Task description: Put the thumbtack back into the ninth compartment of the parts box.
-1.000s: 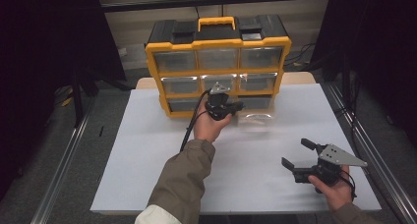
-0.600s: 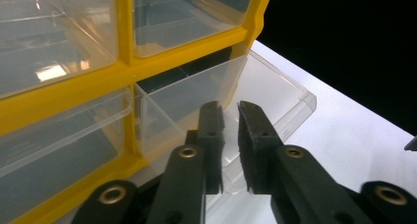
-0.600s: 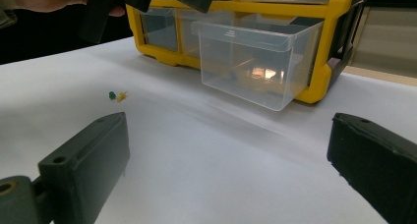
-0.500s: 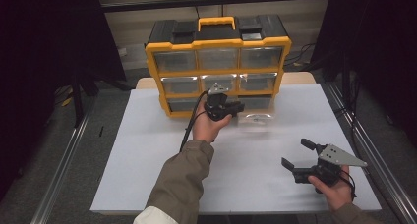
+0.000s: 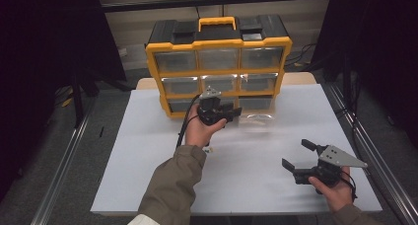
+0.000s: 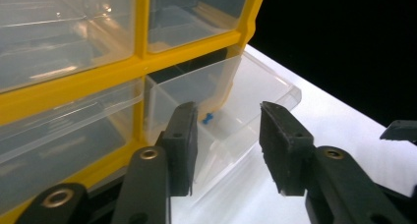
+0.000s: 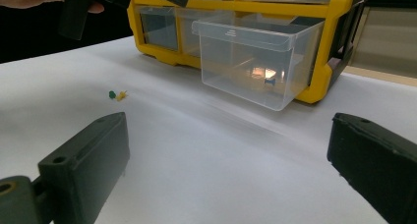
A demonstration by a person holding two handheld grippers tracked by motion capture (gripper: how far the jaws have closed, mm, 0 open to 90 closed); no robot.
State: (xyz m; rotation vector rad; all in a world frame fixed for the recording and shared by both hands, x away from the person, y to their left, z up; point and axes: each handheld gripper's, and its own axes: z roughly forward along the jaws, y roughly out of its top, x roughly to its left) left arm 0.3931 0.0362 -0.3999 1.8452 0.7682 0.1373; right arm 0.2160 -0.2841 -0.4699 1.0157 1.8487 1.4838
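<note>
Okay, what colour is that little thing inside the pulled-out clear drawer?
Blue. The small piece lying in the open drawer shows best in the left gripper view.

Organizer cabinet (image 5: 219,62): yellow frame, smooth hard plastic, slight sheen; black matt plastic top. Drawers, incl. pulled-out drawer (image 7: 255,62) at bottom right: clear glossy plastic, bright reflections. Table surface (image 5: 148,151): white, matt, smooth. Left gripper (image 6: 228,145) and right gripper (image 7: 221,175): matt black plastic jaws, faintly grainy; brass-coloured metal rivets. Sleeve (image 5: 172,190): olive cloth, matt.
</note>
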